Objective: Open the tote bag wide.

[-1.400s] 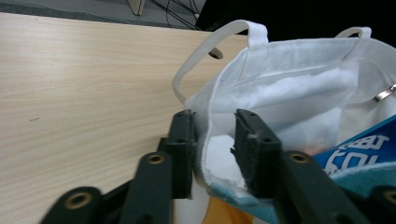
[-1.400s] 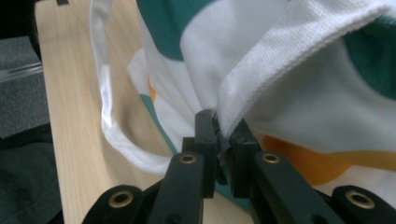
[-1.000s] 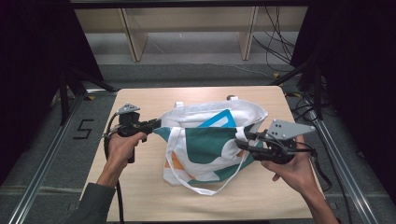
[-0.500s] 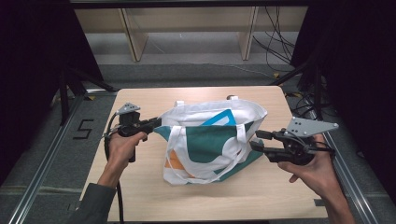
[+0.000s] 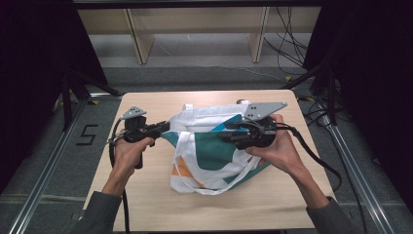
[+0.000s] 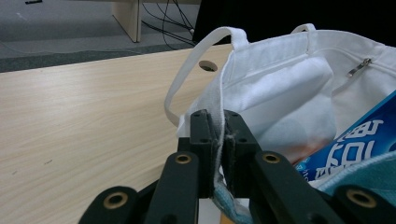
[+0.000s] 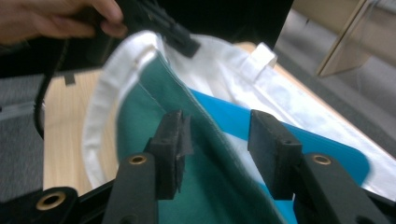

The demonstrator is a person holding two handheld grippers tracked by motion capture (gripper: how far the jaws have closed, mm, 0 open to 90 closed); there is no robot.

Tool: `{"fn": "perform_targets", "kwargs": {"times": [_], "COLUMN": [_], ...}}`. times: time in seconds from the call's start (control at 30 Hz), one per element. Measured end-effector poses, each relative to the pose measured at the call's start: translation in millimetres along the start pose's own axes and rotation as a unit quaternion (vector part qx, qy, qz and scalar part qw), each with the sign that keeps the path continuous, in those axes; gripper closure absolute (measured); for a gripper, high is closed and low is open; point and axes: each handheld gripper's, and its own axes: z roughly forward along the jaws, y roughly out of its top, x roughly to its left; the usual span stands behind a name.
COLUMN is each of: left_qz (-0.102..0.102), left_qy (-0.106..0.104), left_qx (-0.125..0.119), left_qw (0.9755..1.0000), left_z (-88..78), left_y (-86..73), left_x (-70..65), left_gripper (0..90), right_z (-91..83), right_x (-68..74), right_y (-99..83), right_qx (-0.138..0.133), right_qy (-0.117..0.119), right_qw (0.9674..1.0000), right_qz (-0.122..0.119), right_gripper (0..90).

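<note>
Right now the tote bag lies near the middle of your counter, its mouth turned toward the far edge and its bottom toward the near edge. It is white cloth with a teal panel and a patch of orange, and one white strap loops down over the panel toward the near edge. Inside the mouth you can see a blue packet with white print, lying against the white lining. A small metal zipper pull hangs on the lining, as the left gripper view shows.

Your left tongs are clamped on the bag's white rim at its left side; in the left gripper view the two black jaws press together with the hem of cloth caught between them. A second strap arches up from the rim just beyond the jaws. Your left hand holds that tool near the counter's left edge.

Your right tongs stand with jaws apart at the bag's mouth. In the right gripper view the teal edge of the bag runs between the two jaws, just beside the left one; the view is blurred, so touching cannot be judged. Your right hand sits over the bag's right side, toward the counter's right edge.
</note>
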Motion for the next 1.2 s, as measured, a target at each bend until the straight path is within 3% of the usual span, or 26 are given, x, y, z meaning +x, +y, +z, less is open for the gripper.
{"fn": "perform_targets", "kwargs": {"times": [0.03, 0.1, 0.17, 0.23, 0.3, 0.37, 0.43, 0.53, 0.6, 0.77, 0.8, 0.9, 0.93, 1.0, 1.07, 1.13, 1.2], "left_qz": [-0.001, -0.008, -0.013, -0.007, -0.004, -0.018, -0.036, -0.057, -0.062, -0.067, -0.067, -0.054, -0.037, -0.008, 0.008, 0.026, 0.042], "left_qy": [-0.001, -0.004, -0.007, 0.002, 0.006, 0.005, -0.009, -0.015, -0.018, -0.025, -0.034, -0.055, -0.054, -0.058, -0.081, -0.086, -0.076], "left_qx": [-0.001, -0.005, -0.006, -0.003, -0.003, -0.009, -0.019, -0.03, -0.049, -0.068, -0.074, -0.076, -0.069, -0.068, -0.061, -0.052, -0.042], "left_qw": [1.0, 0.9999, 0.9999, 1.0, 1.0, 0.9998, 0.9991, 0.9978, 0.9967, 0.9951, 0.9944, 0.9942, 0.9955, 0.996, 0.9948, 0.9946, 0.9953], "left_z": [-0.5, -0.3, 2.7, 6.8, 7.7, 7.3, 6.8, 4.7, -2.2, -33.7, -41.3, -61.3, -66.1, -67.2, -64.1, -58.7, -54.9], "left_y": [-0.2, -1.6, -3.8, -7.5, -9.9, -11.7, -13.1, -12.7, -10.1, -0.5, 0.7, -3.1, -6.7, -10.6, -11.7, -9.6, -5.2], "left_x": [0.1, 1.1, 0.7, -2.3, -2.4, 1.7, 5.9, 8.8, 7.5, 2.0, -0.1, -17.4, -28.4, -44.3, -59.7, -71.0, -78.0], "left_gripper": [82.9, 82.5, 82.6, 82.4, 82.0, 82.0, 81.5, 71.4, 69.8, 59.9, 57.9, 54.2, 53.7, 52.1, 49.9, 47.9, 46.4], "right_z": [2.5, -0.9, -0.2, 9.4, 18.0, 21.1, 18.3, 12.0, 8.1, 7.0, 8.1, 8.6, 8.4, 8.2, 7.0, 5.2, 3.3], "right_x": [0.4, 10.9, 21.5, 32.8, 40.2, 38.2, 35.5, 38.1, 38.7, 36.8, 36.3, 34.4, 34.1, 35.7, 37.4, 38.4, 39.0], "right_y": [-0.5, -1.7, -5.1, -12.8, -22.2, -28.0, -29.8, -24.8, -20.5, -19.3, -19.0, -18.6, -18.2, -18.4, -18.7, -18.9, -19.0], "right_qx": [-0.007, 0.005, 0.013, 0.033, 0.034, 0.028, 0.02, 0.014, 0.014, 0.013, 0.013, 0.008, 0.009, 0.009, 0.009, 0.008, 0.009], "right_qy": [0.009, 0.028, 0.033, 0.035, 0.031, 0.027, 0.036, 0.02, 0.007, 0.004, 0.003, -0.006, -0.007, 0.001, 0.001, 0.0, 0.004], "right_qw": [0.9998, 0.9987, 0.9978, 0.9968, 0.9968, 0.9975, 0.9982, 0.998, 0.9976, 0.9983, 0.9983, 0.9981, 0.998, 0.9985, 0.9985, 0.9985, 0.9985], "right_qz": [-0.017, -0.042, -0.056, -0.063, -0.065, -0.059, -0.043, -0.059, -0.067, -0.057, -0.056, -0.06, -0.062, -0.054, -0.053, -0.055, -0.054], "right_gripper": [73.3, 85.1, 88.7, 88.8, 88.9, 89.0, 89.0, 89.0, 89.0, 89.1, 89.1, 89.1, 89.1, 89.1, 89.1, 89.0, 89.1]}}
